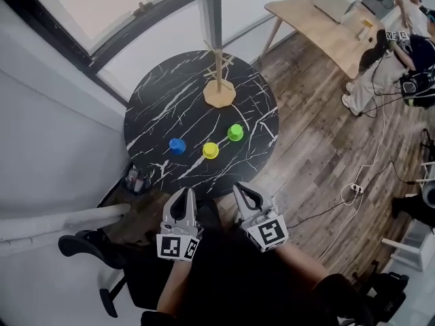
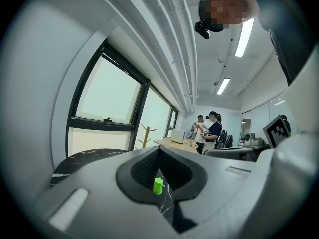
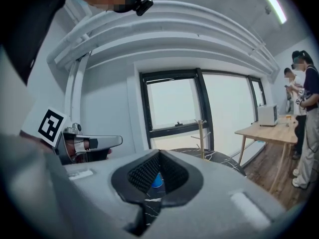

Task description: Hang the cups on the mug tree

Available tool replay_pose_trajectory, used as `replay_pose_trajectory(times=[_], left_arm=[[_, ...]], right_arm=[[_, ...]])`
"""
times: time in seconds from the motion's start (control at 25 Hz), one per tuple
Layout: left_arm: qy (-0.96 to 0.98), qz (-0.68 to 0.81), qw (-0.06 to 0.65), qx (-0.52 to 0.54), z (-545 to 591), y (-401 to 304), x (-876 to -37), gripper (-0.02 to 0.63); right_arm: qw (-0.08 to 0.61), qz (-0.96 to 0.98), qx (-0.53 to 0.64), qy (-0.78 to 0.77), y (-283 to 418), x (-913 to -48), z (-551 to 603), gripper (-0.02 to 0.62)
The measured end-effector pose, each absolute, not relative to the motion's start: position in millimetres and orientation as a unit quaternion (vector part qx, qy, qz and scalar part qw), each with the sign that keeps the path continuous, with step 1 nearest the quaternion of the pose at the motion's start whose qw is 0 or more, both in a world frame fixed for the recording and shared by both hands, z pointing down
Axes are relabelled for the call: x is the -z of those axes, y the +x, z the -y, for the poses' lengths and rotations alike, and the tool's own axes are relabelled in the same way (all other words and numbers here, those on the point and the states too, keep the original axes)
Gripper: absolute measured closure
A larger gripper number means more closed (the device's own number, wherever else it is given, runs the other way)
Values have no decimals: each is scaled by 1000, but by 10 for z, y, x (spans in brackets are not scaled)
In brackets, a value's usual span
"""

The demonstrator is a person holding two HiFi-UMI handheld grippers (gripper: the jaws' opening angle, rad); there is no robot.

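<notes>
Three small cups stand on the round black marble table (image 1: 156,94): a blue cup (image 1: 177,145), a yellow cup (image 1: 211,150) and a green cup (image 1: 235,132). Behind them rises the wooden mug tree (image 1: 219,85), with bare pegs. My left gripper (image 1: 182,197) and right gripper (image 1: 242,191) hover side by side just short of the table's near edge, both shut and empty. The left gripper view shows the green cup (image 2: 158,185) through the jaw window and the tree (image 2: 144,135) far off. The right gripper view shows the blue cup (image 3: 158,180) and the tree (image 3: 201,137).
A window wall runs behind the table (image 1: 102,19). A wooden desk (image 1: 319,29) stands at the back right with people beside it (image 1: 401,53). Cables lie on the wood floor (image 1: 353,189). A dark office chair base (image 1: 88,246) sits at lower left.
</notes>
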State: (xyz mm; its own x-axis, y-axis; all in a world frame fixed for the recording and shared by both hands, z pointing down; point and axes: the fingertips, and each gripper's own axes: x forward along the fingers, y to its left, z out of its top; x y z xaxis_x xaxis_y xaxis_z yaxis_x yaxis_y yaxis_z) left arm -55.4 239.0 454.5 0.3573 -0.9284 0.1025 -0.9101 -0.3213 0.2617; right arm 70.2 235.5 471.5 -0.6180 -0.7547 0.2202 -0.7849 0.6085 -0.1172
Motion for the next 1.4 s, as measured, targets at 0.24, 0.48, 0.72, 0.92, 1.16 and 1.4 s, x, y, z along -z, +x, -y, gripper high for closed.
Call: replay_pose_trajectory(times=[0.24,0.48,0.72,0.92,1.16,1.4], left_arm=[[836,526,154,39,-1828,-771,-4631,606],[857,489,158,43,-1396,-904,-4750,604],[859,475,188,30,-1155,-1080,-5013,604],[865,462,196,23,-1006,-1267,-5152,604],[864,462,201,20,-854,-1423,-5251,604],[861,466,203,15,-747,-1371,-5293,604]], right_arm=[[112,874,-126,455,419,-4963,-1943,597],[154,870,-140,447,108,-5364,-1617,595],[194,859,-174,441,-146,-5732,-1409,589],[220,836,-198,461,-209,-5971,-1282,565],[235,829,-213,460,-298,-6090,-1149,524],[249,830,-214,450,-283,-6199,-1048,491]])
